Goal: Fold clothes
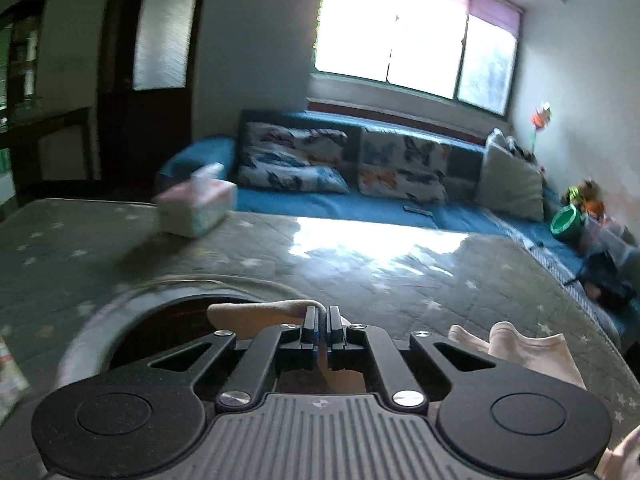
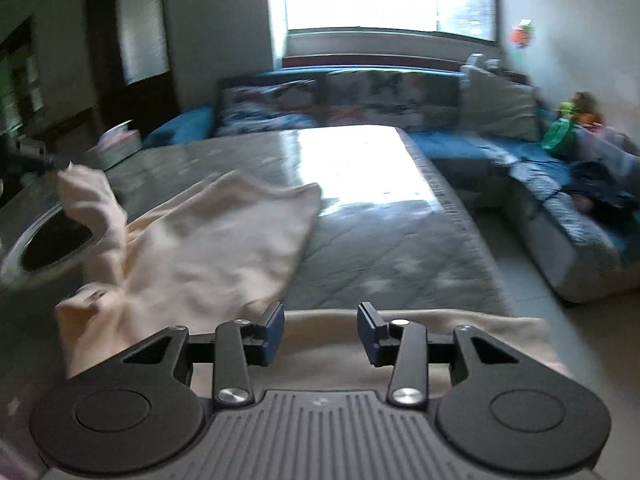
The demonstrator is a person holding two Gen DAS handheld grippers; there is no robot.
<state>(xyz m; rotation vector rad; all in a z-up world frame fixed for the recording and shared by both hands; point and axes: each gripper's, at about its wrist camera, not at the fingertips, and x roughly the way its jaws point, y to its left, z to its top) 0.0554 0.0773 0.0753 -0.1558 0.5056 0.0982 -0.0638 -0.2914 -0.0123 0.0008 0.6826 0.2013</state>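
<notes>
Folding just starting — left gripper [image 1: 323, 320] is clamped tight on a corner of the cream garment [image 2: 208, 248] and holds it lifted over the dark round bowl [image 2: 48, 244]. Right gripper [image 2: 320, 334] stands partly open above the garment's near hem, nothing pinched. Rest of the cloth lies on the table [image 2: 380, 264] right of the bowl. Next, I'd judge — close on the hem, then spread flat.

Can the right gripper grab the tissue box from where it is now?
Probably not yet. The tissue box sits far across the table, beyond the cream garment, while the right gripper hangs open at the near edge.
</notes>
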